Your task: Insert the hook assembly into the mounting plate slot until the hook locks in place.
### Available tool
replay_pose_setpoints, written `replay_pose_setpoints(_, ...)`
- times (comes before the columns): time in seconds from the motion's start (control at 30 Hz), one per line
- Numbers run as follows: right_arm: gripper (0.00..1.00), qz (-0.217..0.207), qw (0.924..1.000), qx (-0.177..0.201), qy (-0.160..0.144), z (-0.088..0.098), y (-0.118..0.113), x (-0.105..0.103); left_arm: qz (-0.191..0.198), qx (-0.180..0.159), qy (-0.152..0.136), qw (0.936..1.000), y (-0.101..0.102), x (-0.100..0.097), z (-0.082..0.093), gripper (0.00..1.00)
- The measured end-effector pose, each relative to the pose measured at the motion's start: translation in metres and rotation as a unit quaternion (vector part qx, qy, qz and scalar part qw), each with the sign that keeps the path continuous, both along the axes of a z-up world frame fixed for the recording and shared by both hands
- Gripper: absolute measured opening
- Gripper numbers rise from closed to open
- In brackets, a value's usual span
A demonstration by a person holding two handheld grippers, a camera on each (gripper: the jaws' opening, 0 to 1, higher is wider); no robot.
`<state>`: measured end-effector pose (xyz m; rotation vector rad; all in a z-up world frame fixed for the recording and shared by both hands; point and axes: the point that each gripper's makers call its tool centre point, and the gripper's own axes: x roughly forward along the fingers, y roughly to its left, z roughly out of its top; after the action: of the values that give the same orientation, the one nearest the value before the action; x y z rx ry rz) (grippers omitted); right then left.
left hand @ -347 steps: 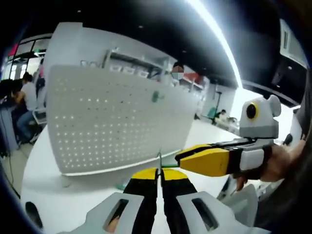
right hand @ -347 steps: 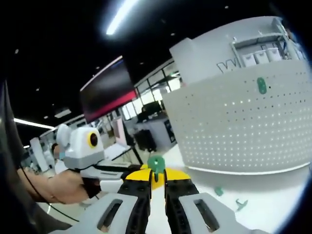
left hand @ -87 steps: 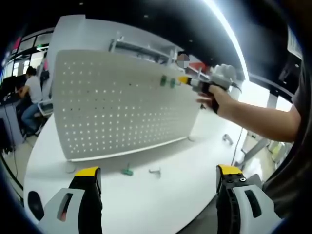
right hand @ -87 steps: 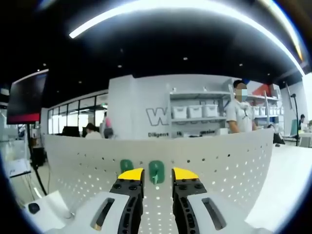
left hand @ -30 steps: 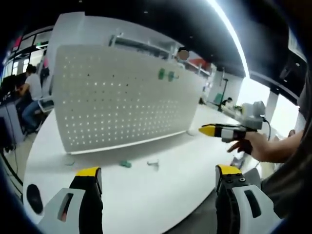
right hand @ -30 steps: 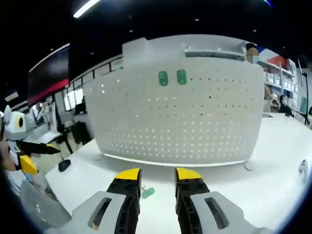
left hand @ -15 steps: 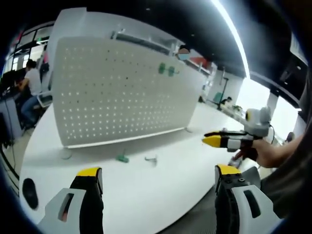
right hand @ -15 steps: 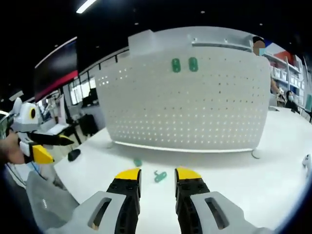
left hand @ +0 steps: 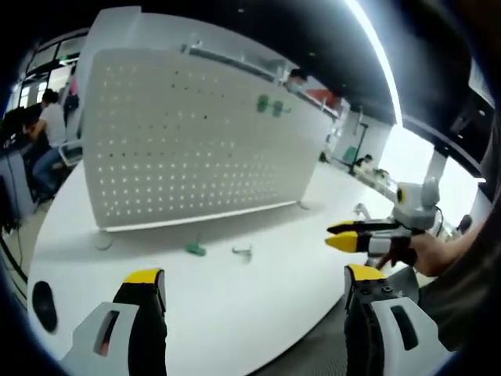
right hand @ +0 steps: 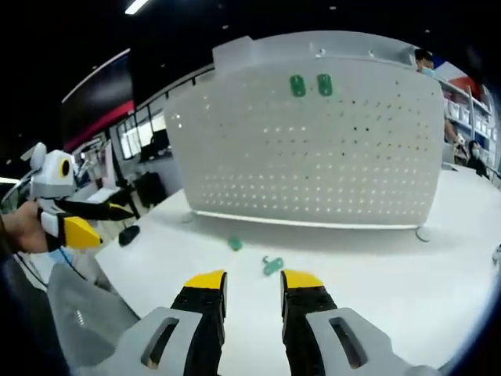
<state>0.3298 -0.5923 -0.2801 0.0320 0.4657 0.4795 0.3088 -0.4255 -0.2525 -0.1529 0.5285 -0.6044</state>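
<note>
The white perforated mounting plate (left hand: 188,141) stands upright on the table, also seen as the plate (right hand: 313,149). Two green hook assemblies (left hand: 270,106) sit side by side in its upper holes, the same hooks (right hand: 311,84). A small green piece (left hand: 196,250) and a metal hook (left hand: 243,251) lie loose on the table; in the right gripper view they are the green piece (right hand: 235,244) and a green hook (right hand: 272,266). My left gripper (left hand: 254,278) is wide open and empty. My right gripper (right hand: 253,280) is open with nothing between its jaws, above the table short of the loose hook.
The right gripper (left hand: 352,235) comes in from the right, held by a hand. The left gripper (right hand: 82,221) shows at the left. A black mouse (left hand: 39,294) lies near the table's edge. A person (left hand: 51,125) sits behind the plate's left end.
The right gripper has drawn back from the plate and come lower over the table. Both views have shifted a little. The hooks on the plate and the loose pieces have stayed put.
</note>
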Motion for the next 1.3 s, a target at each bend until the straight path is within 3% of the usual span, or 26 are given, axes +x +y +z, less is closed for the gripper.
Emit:
replay_pose_setpoints(0.23,0.26,0.004,1.0000,0.001,0.005,-0.009,0.007,0.018,0.004,0.001,0.003,1.0000,0.004,0.003,-0.002,0.96)
replay_pose_setpoints(0.4,0.26,0.013,0.9997,-0.010,0.016,-0.030,0.018,0.036,0.006,0.003,0.005,1.0000,0.007,0.005,-0.003,0.96)
replay_pose_setpoints(0.77,0.26,0.026,0.9988,-0.023,0.035,-0.056,0.039,0.069,0.009,0.005,0.009,0.9999,0.011,0.007,-0.004,0.96)
replay_pose_setpoints(1.13,0.27,0.028,0.9950,-0.034,0.090,-0.101,0.047,0.089,0.010,0.006,0.018,0.9998,0.012,0.007,-0.010,0.96)
replay_pose_setpoints(1.3,0.27,0.026,0.9934,-0.031,0.108,-0.113,0.049,0.094,0.013,0.005,0.022,0.9997,0.013,0.007,-0.012,0.96)
